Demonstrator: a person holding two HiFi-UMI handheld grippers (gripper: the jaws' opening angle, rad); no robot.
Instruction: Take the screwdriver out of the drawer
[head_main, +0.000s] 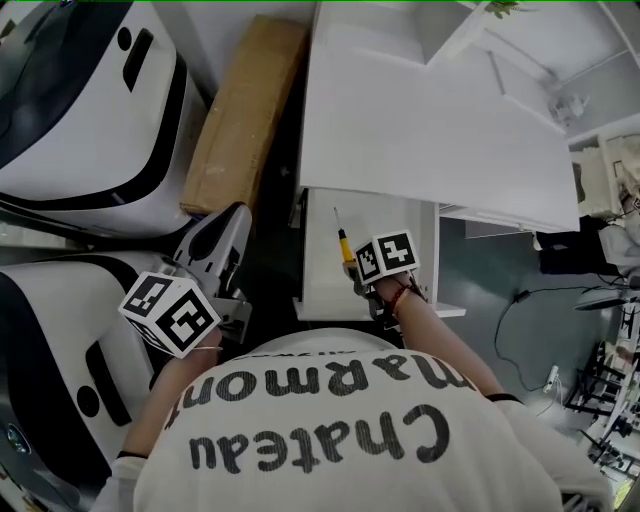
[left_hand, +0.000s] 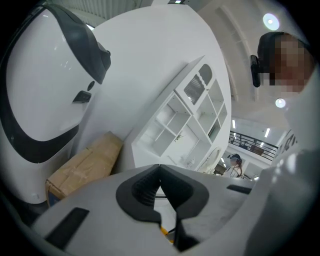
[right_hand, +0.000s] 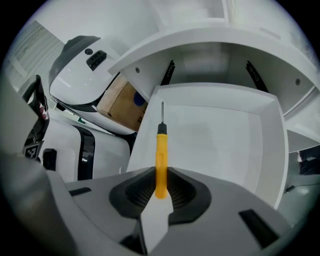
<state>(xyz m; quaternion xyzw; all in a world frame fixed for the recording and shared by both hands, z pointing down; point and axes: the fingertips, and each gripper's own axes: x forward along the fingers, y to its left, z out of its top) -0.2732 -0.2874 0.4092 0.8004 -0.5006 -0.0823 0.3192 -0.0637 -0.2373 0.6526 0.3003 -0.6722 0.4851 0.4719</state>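
A screwdriver (right_hand: 160, 155) with a yellow handle and thin metal shaft sits clamped by its handle in my right gripper (right_hand: 161, 187), shaft pointing away from me. It hangs above the open white drawer (right_hand: 235, 145), whose floor looks bare. In the head view the screwdriver (head_main: 343, 240) shows over the drawer (head_main: 318, 260) just ahead of the right gripper (head_main: 358, 272). My left gripper (head_main: 232, 235) is held off to the left of the drawer, above the dark gap. Its jaws meet at the tips (left_hand: 160, 172) with nothing between them.
The drawer belongs to a white cabinet (head_main: 420, 120) with open shelves (left_hand: 180, 125) above. A brown cardboard box (head_main: 245, 110) leans to its left. Large white and dark rounded machines (head_main: 80, 110) stand at left. Cables and equipment (head_main: 600, 330) clutter the floor at right.
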